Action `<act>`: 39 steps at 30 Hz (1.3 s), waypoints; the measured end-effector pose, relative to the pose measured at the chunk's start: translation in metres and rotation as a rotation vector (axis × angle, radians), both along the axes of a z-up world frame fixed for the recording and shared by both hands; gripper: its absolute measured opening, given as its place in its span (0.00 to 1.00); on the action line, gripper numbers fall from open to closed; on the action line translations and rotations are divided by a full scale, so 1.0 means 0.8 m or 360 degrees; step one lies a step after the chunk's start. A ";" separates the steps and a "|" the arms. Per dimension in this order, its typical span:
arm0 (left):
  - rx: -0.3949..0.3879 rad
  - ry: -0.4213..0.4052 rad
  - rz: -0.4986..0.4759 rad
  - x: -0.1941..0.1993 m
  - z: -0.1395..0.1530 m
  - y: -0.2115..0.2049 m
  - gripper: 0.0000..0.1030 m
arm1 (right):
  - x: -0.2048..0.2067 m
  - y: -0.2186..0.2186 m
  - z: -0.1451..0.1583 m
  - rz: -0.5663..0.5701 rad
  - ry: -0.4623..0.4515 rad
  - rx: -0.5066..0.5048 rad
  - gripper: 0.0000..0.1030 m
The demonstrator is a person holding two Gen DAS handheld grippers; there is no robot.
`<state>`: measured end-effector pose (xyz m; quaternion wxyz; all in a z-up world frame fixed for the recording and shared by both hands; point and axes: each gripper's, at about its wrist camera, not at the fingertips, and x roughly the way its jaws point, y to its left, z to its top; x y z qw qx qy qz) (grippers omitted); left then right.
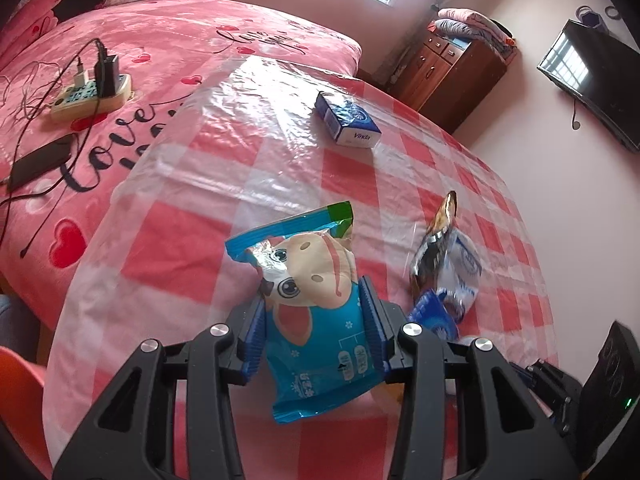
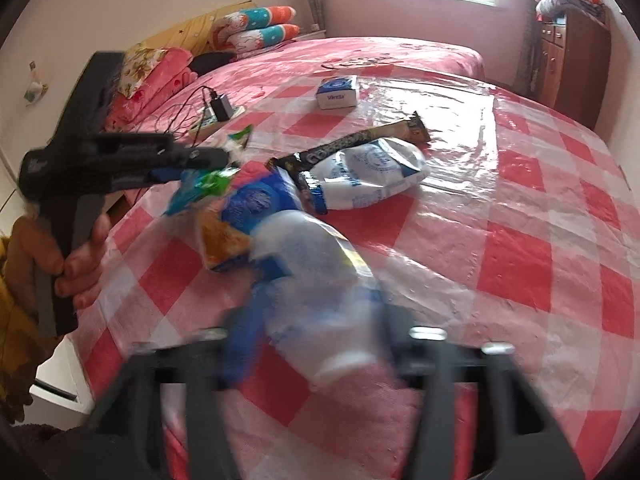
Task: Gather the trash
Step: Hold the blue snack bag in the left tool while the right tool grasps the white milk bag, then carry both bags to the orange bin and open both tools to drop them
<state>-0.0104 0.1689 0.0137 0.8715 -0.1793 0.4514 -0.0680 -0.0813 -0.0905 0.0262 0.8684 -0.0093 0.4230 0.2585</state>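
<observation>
My left gripper is shut on a blue snack wrapper with a cartoon cow face and holds it above the checked table. In the right wrist view the same wrapper shows at the left, in the hand-held left gripper. My right gripper is blurred and shut on a clear plastic bottle with a blue label. A white and blue bag and a dark wrapper lie on the table beyond; they also show in the left wrist view, the bag and the wrapper.
A blue Vinda tissue pack lies farther back on the red-and-white checked tablecloth. A pink bed behind carries a power strip with chargers and a phone. A wooden cabinet stands at the far right.
</observation>
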 end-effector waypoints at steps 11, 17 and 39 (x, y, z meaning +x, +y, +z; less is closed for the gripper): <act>-0.0055 -0.0017 0.0034 -0.064 -0.003 0.026 0.43 | -0.014 0.011 -0.002 0.0063 0.0051 -0.0004 0.48; -0.0086 -0.0027 0.0068 -0.098 -0.004 0.043 0.43 | -0.021 0.036 -0.004 0.0080 -0.0014 -0.0170 0.72; -0.0034 -0.0089 -0.0044 -0.155 0.006 0.048 0.63 | -0.021 0.035 -0.004 -0.0048 -0.0032 -0.0241 0.62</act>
